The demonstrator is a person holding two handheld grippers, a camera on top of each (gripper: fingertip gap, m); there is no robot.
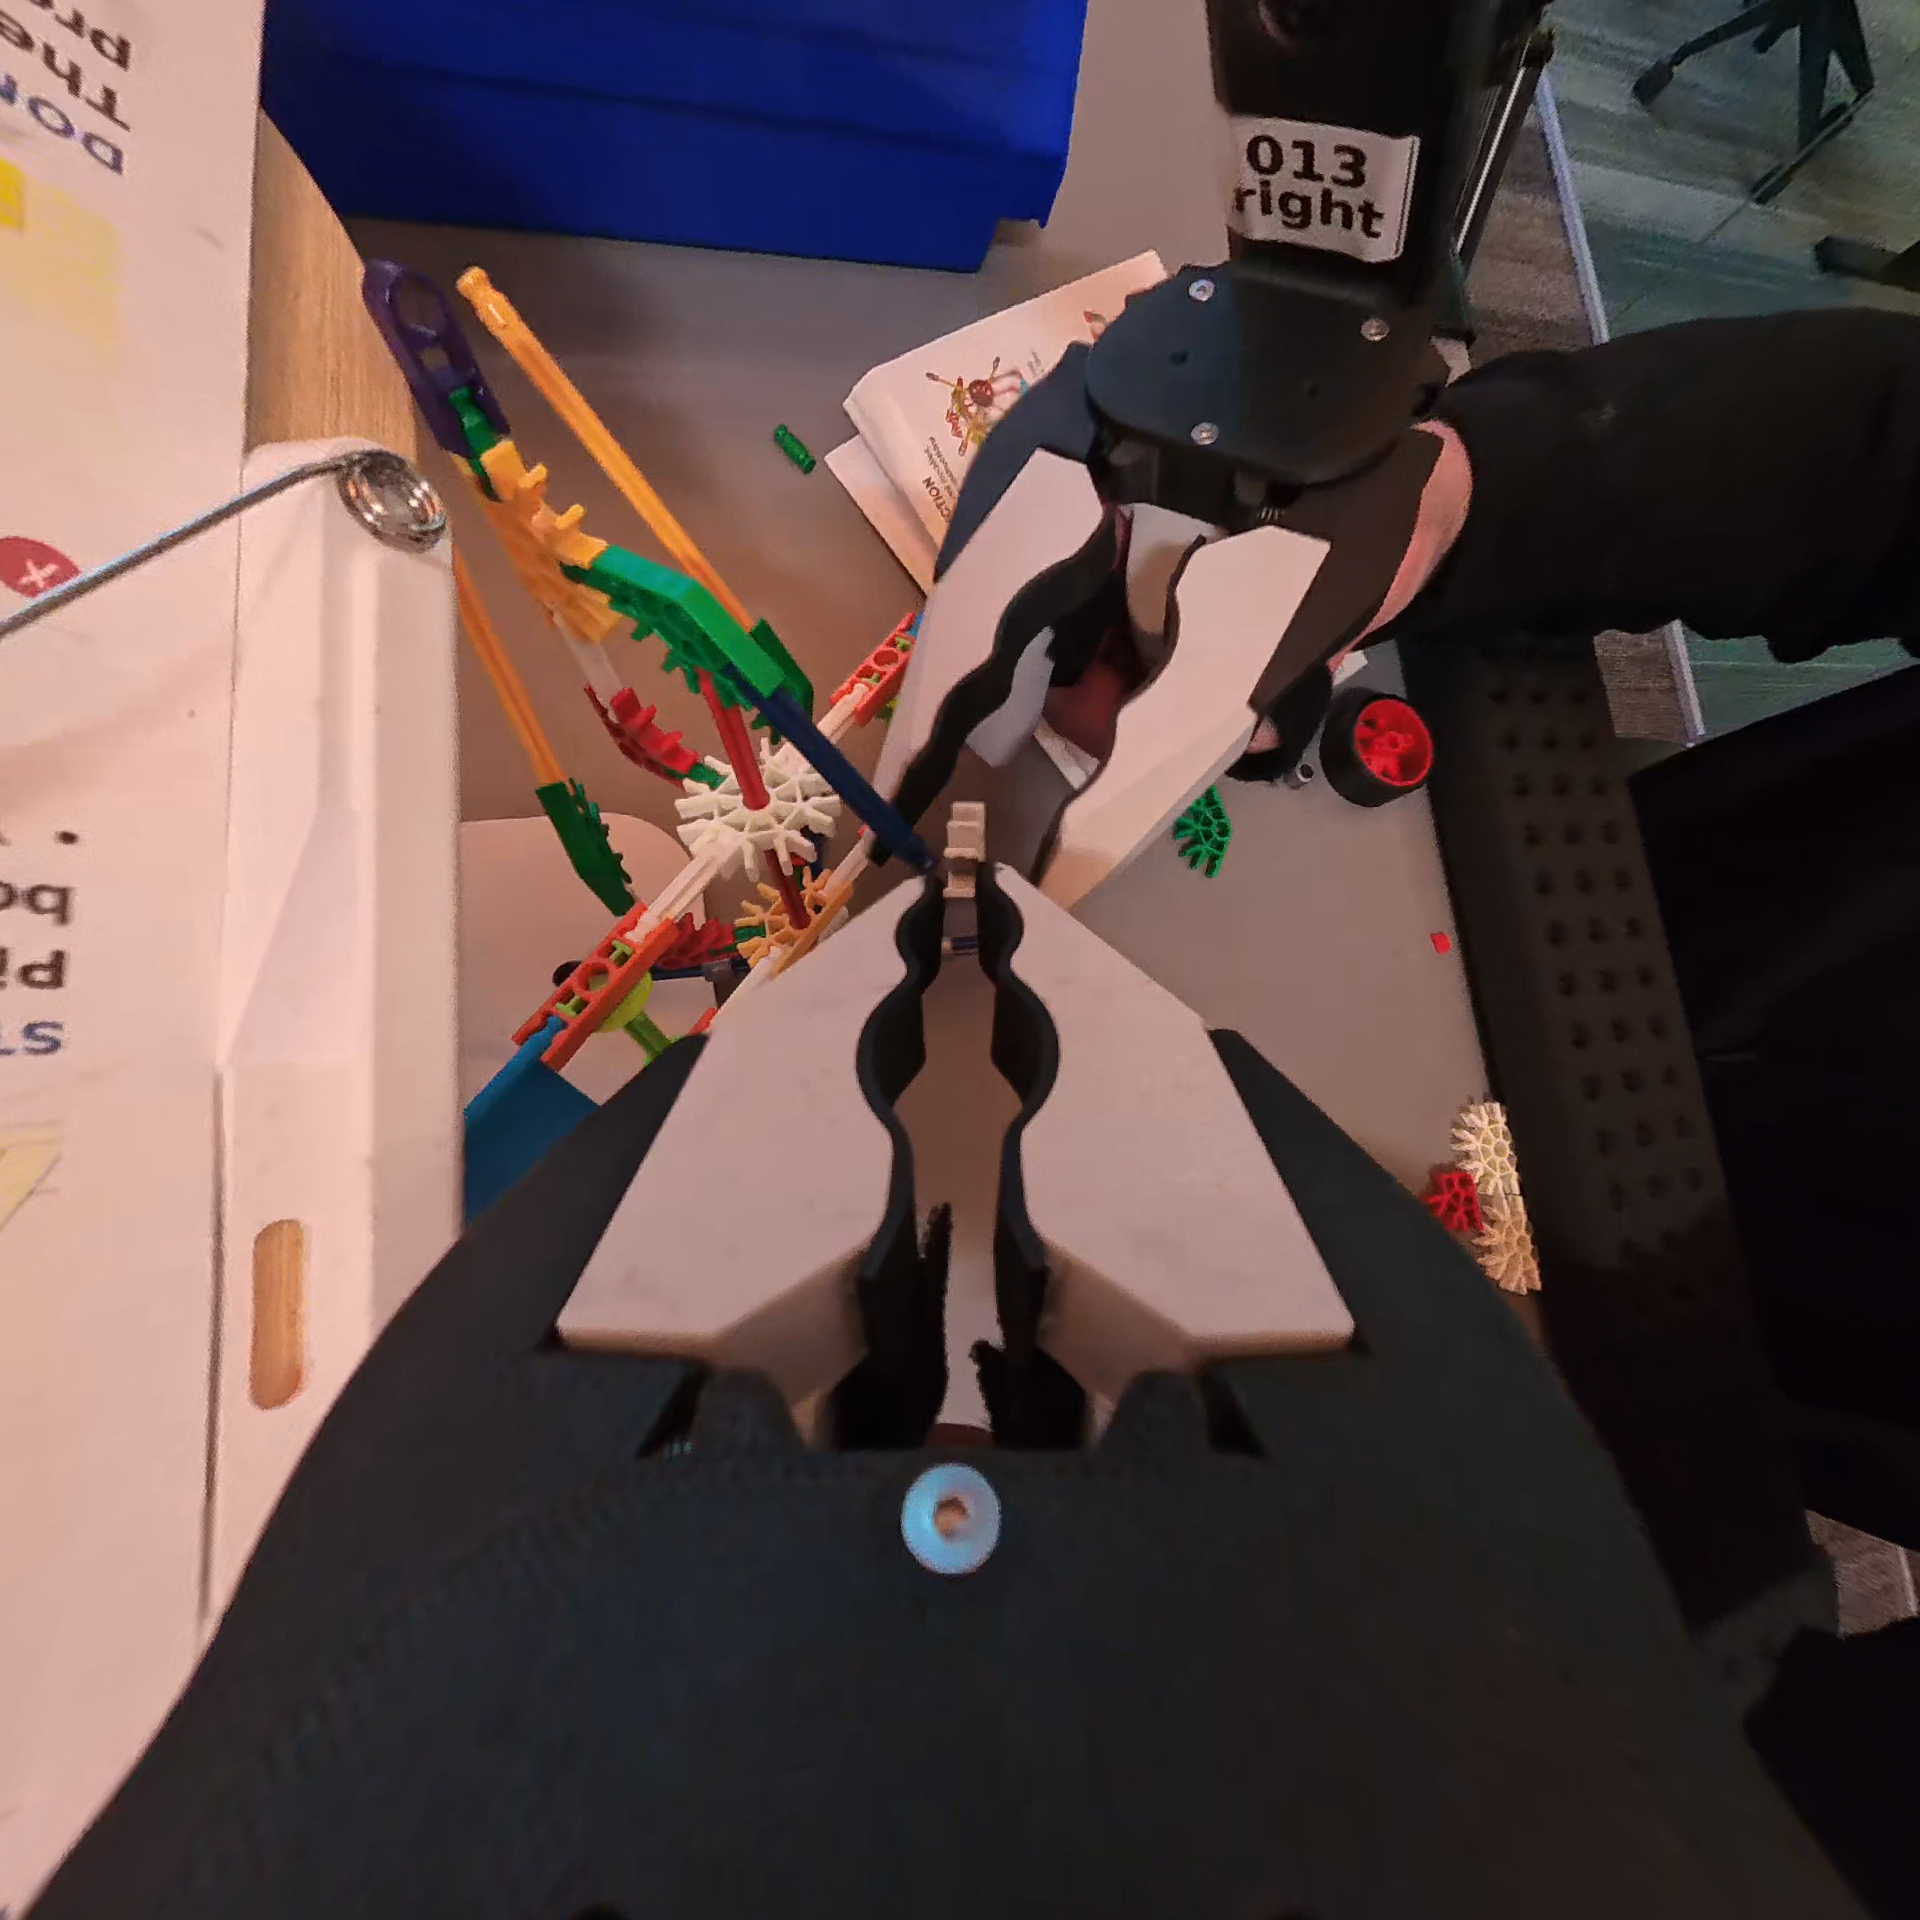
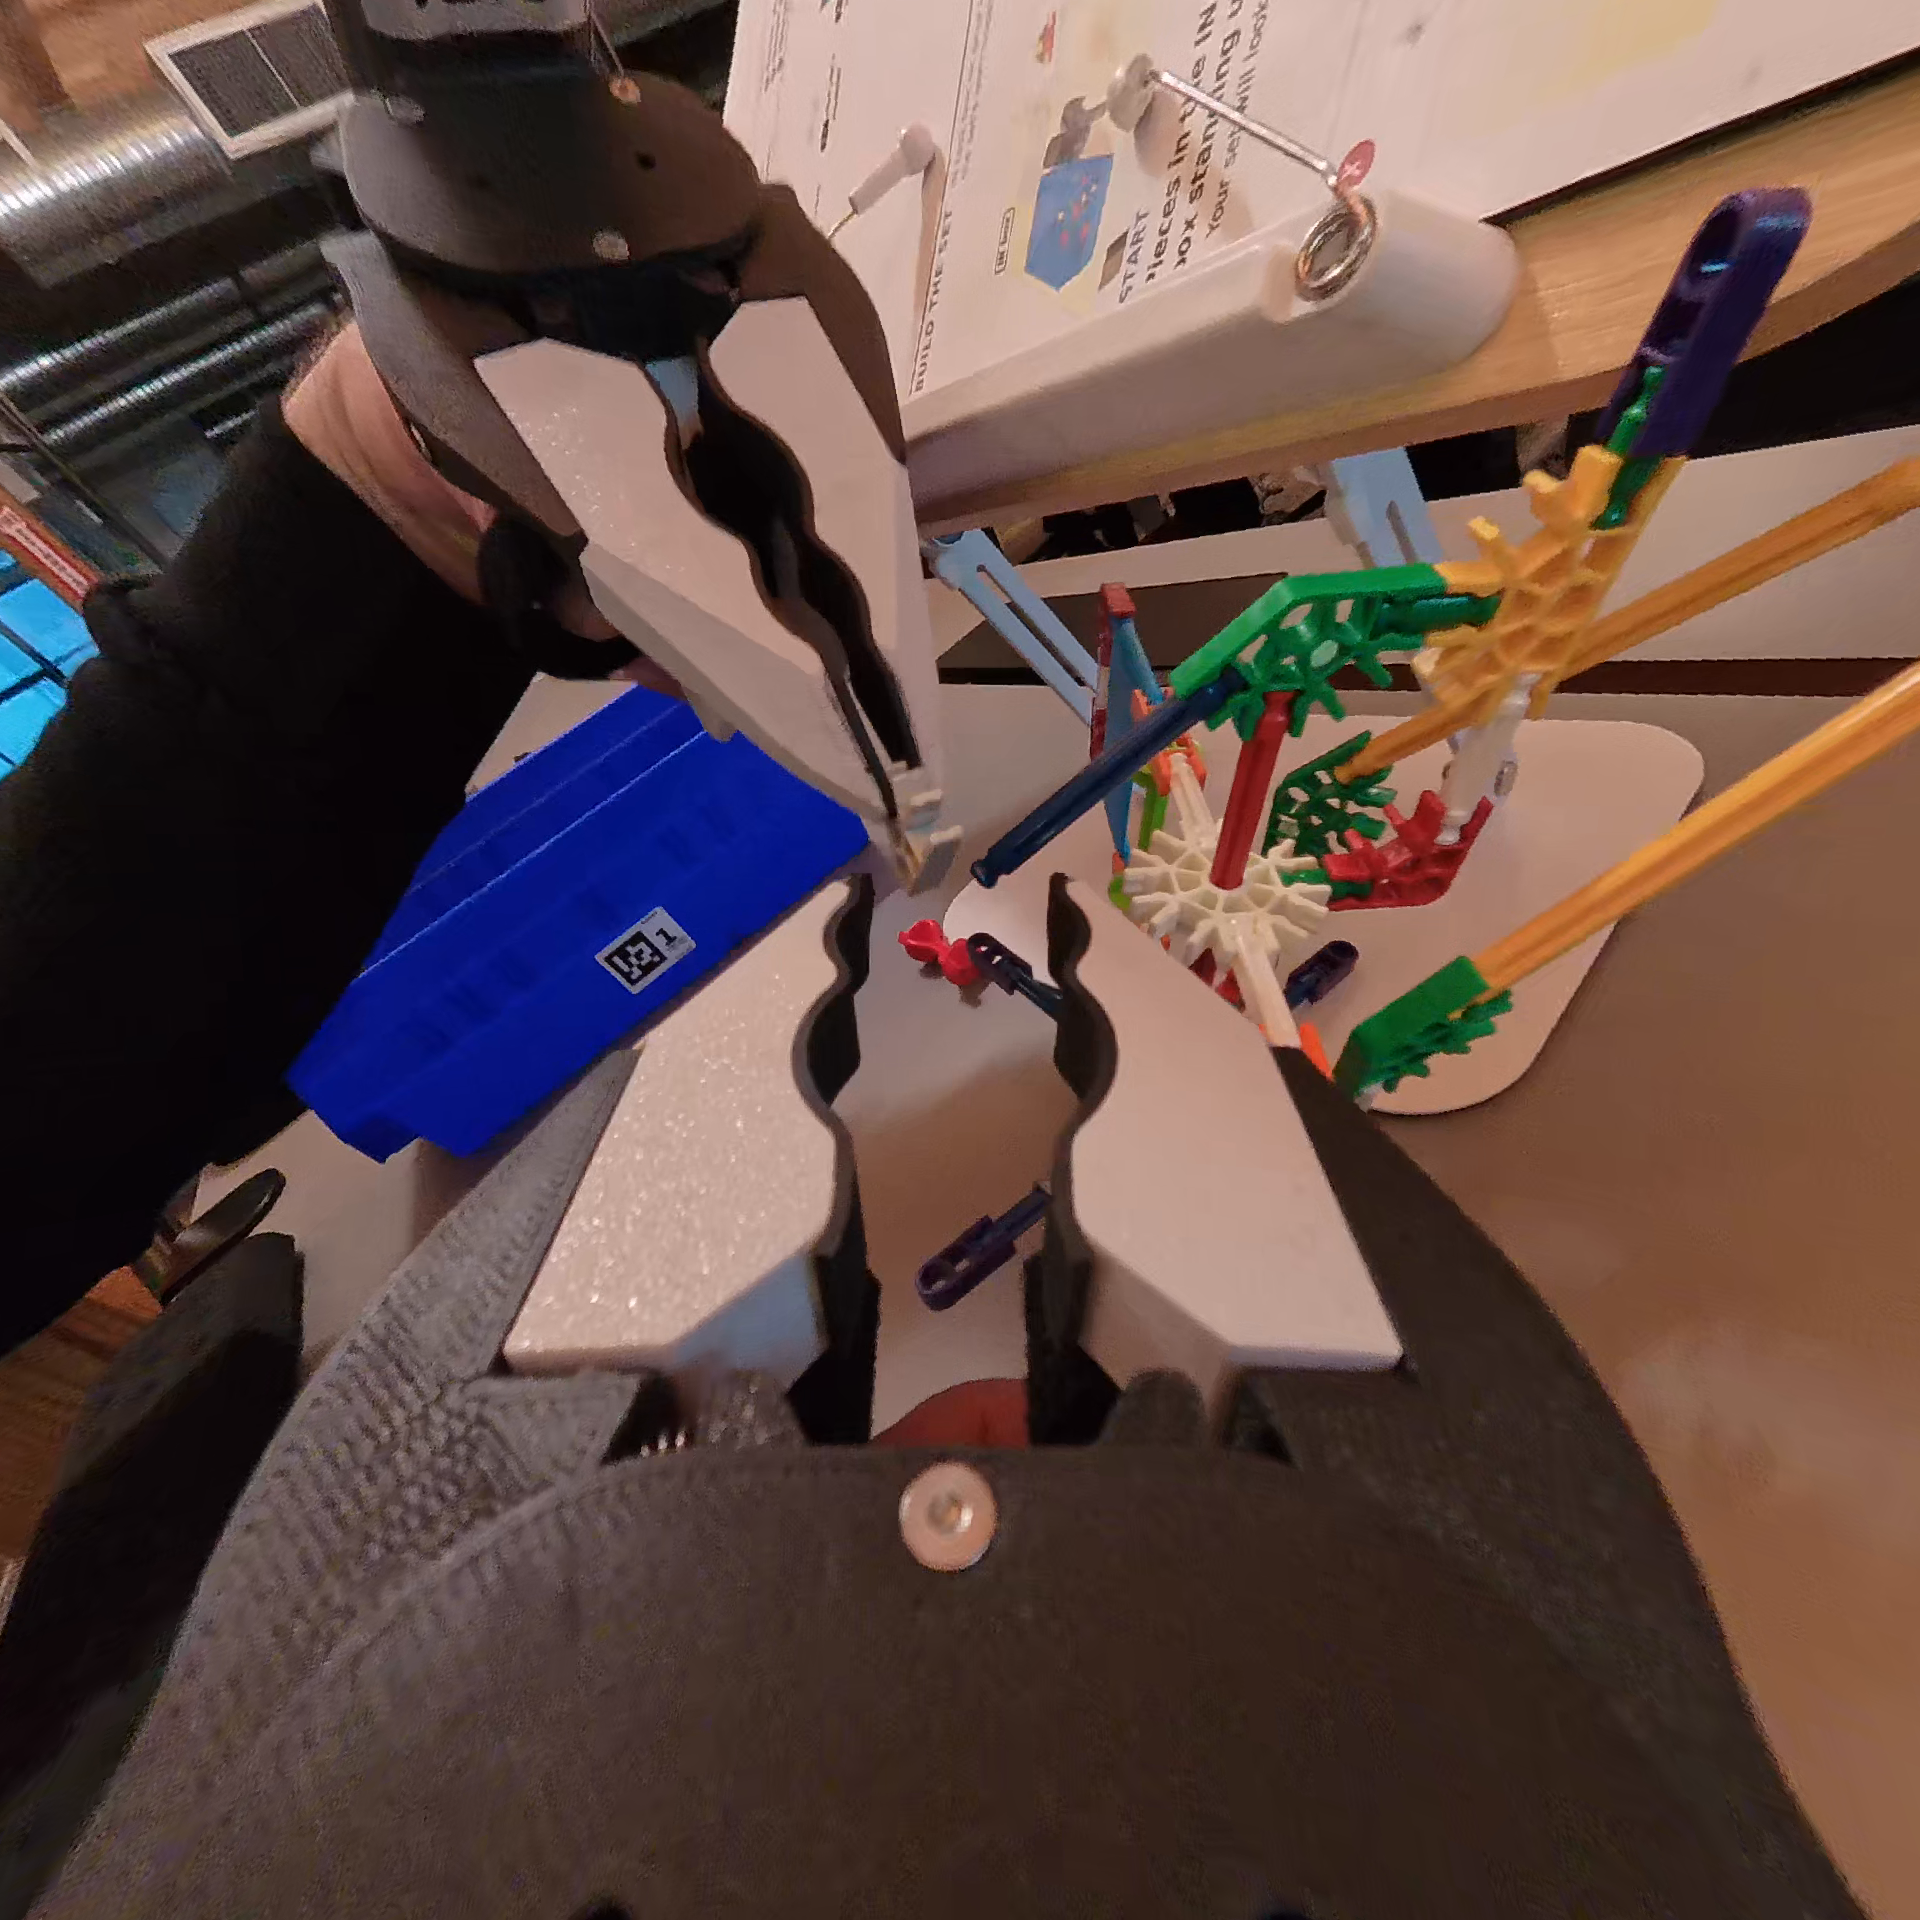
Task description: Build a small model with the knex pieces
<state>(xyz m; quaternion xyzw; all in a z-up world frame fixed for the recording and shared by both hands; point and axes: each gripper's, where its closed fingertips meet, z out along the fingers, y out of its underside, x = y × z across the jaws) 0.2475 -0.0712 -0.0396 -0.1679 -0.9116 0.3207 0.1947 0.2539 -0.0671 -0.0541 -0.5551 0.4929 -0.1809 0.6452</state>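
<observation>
Left gripper [image 1: 961, 883] clenched on a small grey connector [image 1: 964, 847], tips just beside the dark blue rod [image 2: 1096, 784] jutting from the colourful rod-and-connector model [image 1: 727, 769]. Right gripper [image 2: 956, 899] released, jaws apart, empty. Only from the right wrist: purple connector [image 2: 977, 1247] and red piece [image 2: 925, 943] lying on the table [image 2: 1662, 1351] between its fingers. Only from the left wrist: red wheel [image 1: 1387, 743] far right.

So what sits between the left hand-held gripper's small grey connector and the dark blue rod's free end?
Nothing: in the right wrist view, only bare table separates the small grey plastic connector from the dark blue plastic rod.
</observation>
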